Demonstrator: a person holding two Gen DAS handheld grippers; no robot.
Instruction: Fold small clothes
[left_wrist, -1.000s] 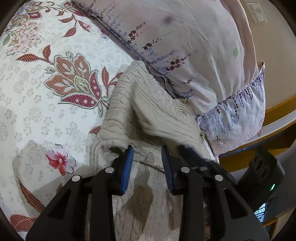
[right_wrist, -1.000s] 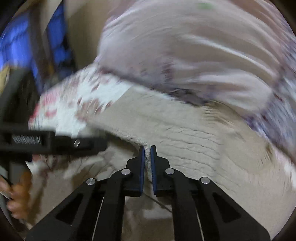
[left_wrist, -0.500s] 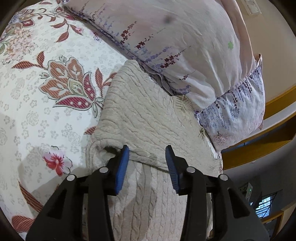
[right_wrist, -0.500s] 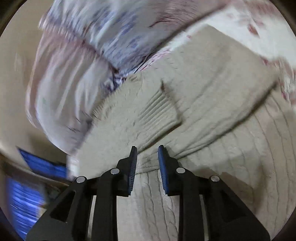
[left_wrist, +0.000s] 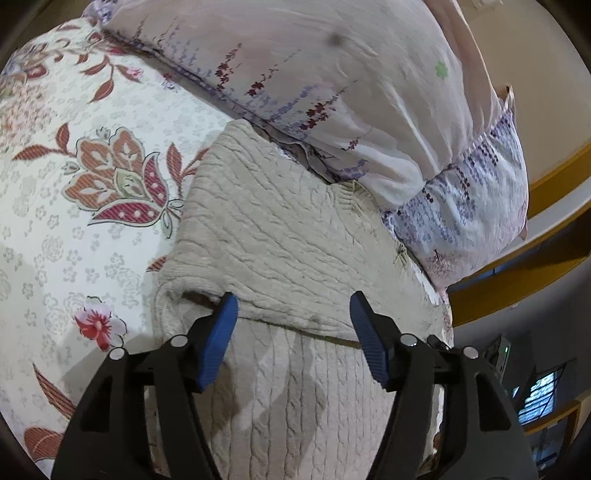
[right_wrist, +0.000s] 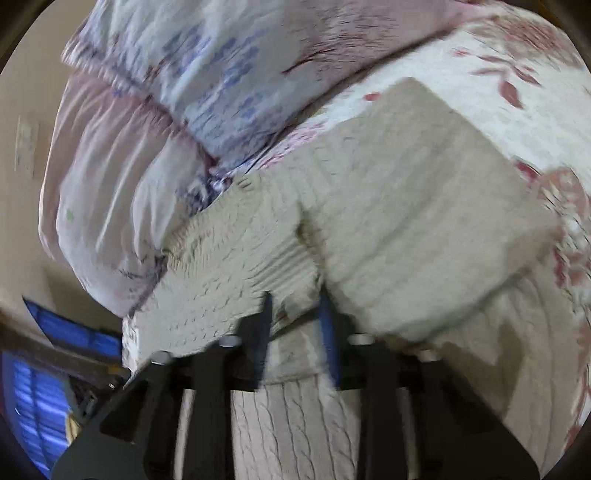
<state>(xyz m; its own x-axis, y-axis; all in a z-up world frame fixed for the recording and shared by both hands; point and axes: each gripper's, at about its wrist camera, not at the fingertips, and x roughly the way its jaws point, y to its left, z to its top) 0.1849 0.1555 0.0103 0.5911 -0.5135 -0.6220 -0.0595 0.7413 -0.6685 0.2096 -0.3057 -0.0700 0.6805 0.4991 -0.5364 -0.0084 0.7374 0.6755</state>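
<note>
On a bed (left_wrist: 92, 229) spread with a floral sheet, pillows (left_wrist: 369, 92) behind, a cream cable-knit sweater (left_wrist: 280, 236) lies half-folded — its folded edge crosswise just ahead of both tools. Left gripper (left_wrist: 293, 314) is opening, fingers straddling that edge unpressed; right gripper (right_wrist: 295, 310), blurred, appears clenched on a ribbed cuff (right_wrist: 284, 266).

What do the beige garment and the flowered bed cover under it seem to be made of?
Beige garment: a thick cable-knit, probably wool or acrylic yarn; twisted ridges and a ribbed edge show, with a matte, slightly fuzzy surface.
Bed cover: thin printed woven cloth, likely cotton; flat, matte, with red flower prints.
</note>
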